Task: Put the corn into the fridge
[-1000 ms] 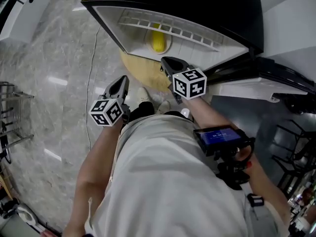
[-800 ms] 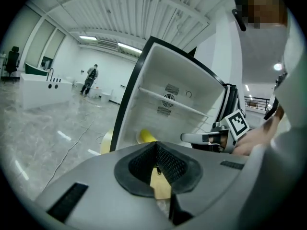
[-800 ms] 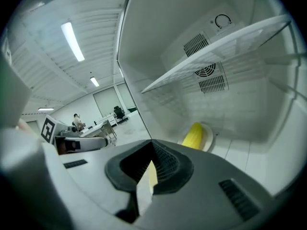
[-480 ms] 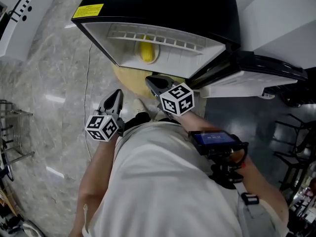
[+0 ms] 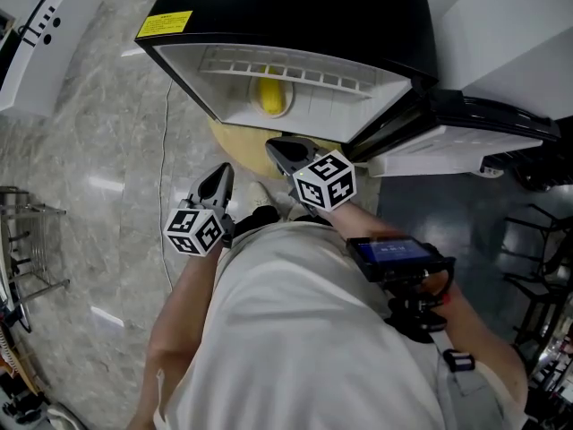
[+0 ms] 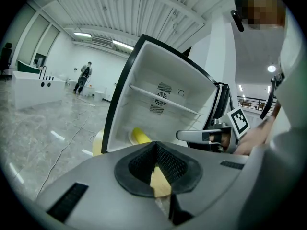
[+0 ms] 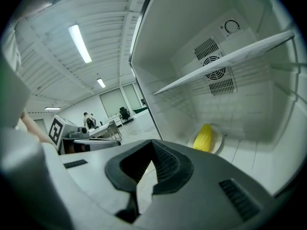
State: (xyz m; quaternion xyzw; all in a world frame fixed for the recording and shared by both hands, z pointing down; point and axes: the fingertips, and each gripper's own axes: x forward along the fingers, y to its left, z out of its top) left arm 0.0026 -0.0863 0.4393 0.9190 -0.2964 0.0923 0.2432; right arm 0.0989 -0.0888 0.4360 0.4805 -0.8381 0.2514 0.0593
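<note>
1. The corn (image 7: 205, 138) lies on a small white plate (image 7: 220, 133) on the floor of the fridge (image 5: 295, 7) compartment, toward the back wall. A wire-edged shelf (image 7: 230, 56) spans the compartment above it.
2. The right gripper (image 5: 279, 146) is outside the fridge, just in front of its open mouth, and points in toward the corn. Its jaws are pressed together at the tips with nothing between them. It is well apart from the corn and plate.
3. The left gripper (image 5: 222, 170) is lower and to the left, over the marble floor (image 5: 107, 150), further from the opening. Its jaws are also closed tip to tip and grip nothing.
4. The fridge door (image 5: 466, 133) is swung wide to the right, so the whole front of the compartment faces the grippers. Its left wall edge is the nearest edge to the left gripper.
5. A pale yellow round mat (image 5: 235, 137) lies on the floor below the opening, partly under the right gripper. A thin cable (image 5: 163, 150) runs across the floor to the left of both grippers.
</note>
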